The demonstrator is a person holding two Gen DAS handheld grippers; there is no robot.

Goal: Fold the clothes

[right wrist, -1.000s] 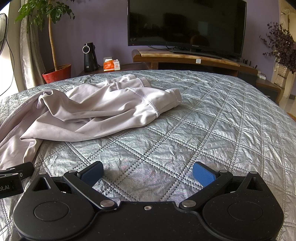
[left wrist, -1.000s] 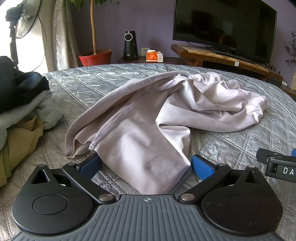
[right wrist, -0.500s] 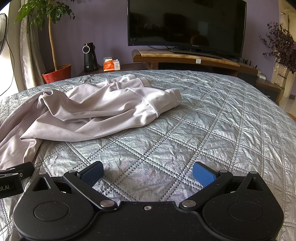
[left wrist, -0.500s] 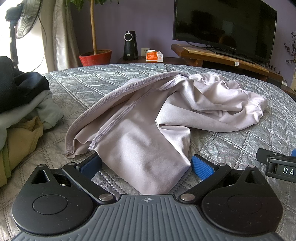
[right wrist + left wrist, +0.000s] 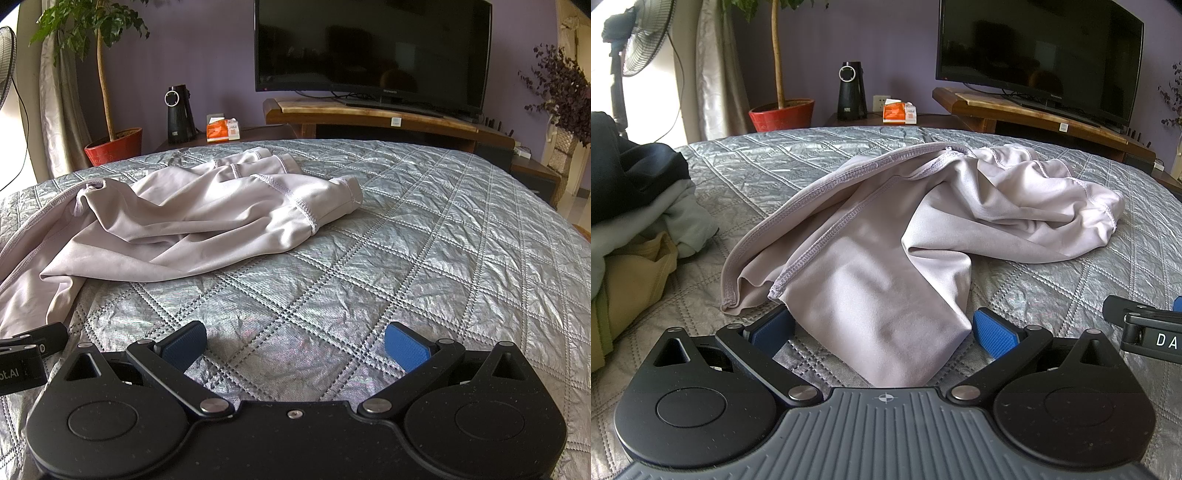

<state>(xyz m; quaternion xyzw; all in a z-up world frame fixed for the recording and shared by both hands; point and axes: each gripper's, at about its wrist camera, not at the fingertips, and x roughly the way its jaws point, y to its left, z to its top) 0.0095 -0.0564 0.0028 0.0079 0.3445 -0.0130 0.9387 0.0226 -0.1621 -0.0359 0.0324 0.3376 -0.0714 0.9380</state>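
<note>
On quilted bedspread (image 5: 783, 155), crumpled satiny garment (image 5: 886, 258)

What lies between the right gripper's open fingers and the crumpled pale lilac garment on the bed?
Only bare silver quilted bedspread, as the right wrist view shows. The right gripper is empty, and the pale lilac garment lies beyond it, up and left.

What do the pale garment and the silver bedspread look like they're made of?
Garment: probably a thin stretch knit, smooth with a soft sheen; it drapes in soft folds and its hems show overlock stitching. Bedspread: apparently a quilted synthetic, shiny and metallic-looking, with a stitched diamond pattern and fine crinkles.
</note>
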